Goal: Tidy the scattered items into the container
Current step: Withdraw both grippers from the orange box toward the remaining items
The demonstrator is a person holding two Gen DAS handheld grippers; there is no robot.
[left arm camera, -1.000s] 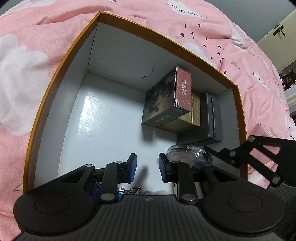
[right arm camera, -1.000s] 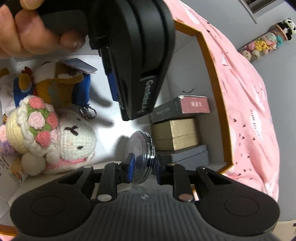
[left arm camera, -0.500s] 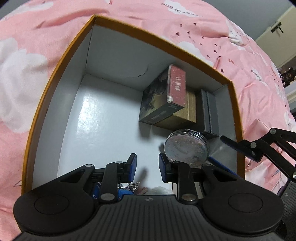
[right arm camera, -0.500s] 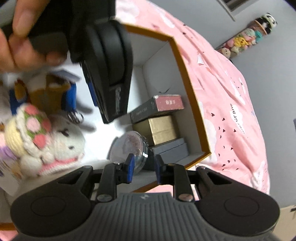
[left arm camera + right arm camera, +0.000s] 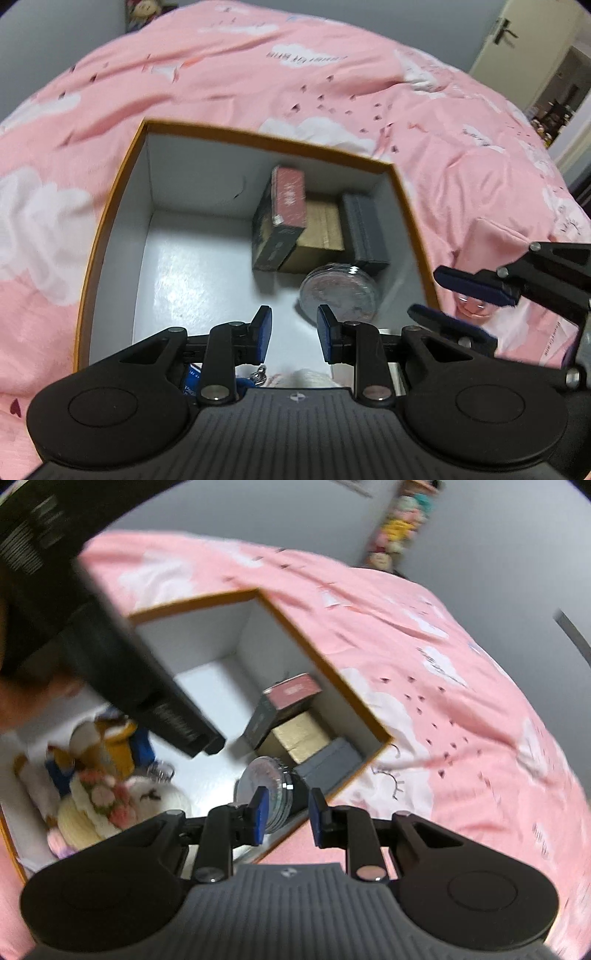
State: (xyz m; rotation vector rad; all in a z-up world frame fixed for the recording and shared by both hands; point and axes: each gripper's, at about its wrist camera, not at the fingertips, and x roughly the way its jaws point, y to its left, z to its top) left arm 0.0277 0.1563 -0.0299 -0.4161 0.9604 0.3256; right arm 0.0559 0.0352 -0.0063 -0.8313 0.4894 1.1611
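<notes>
An orange-rimmed white box (image 5: 110, 206) sits on a pink bedspread; it also shows in the right wrist view (image 5: 332, 672). Inside stand a red-topped dark box (image 5: 284, 218), a gold box (image 5: 325, 232) and a grey case (image 5: 364, 229). A round clear-lidded tin (image 5: 340, 293) leans against them, seen also in the right wrist view (image 5: 262, 786). My left gripper (image 5: 293, 334) is open and empty above the box. My right gripper (image 5: 286, 814) is open and empty above the box's near corner; it also appears in the left wrist view (image 5: 461, 302).
Plush toys lie in the box: a crocheted bunny with flowers (image 5: 122, 805) and a yellow-and-blue doll (image 5: 110, 738). The pink bedspread (image 5: 332, 74) surrounds the box. A doorway (image 5: 554, 96) is at the far right. A column of small plush figures (image 5: 399, 520) stands by the wall.
My right gripper let go of the round tin, opened and pulled up and back out of the box. The tin now rests inside. My left gripper rose higher above the box.
</notes>
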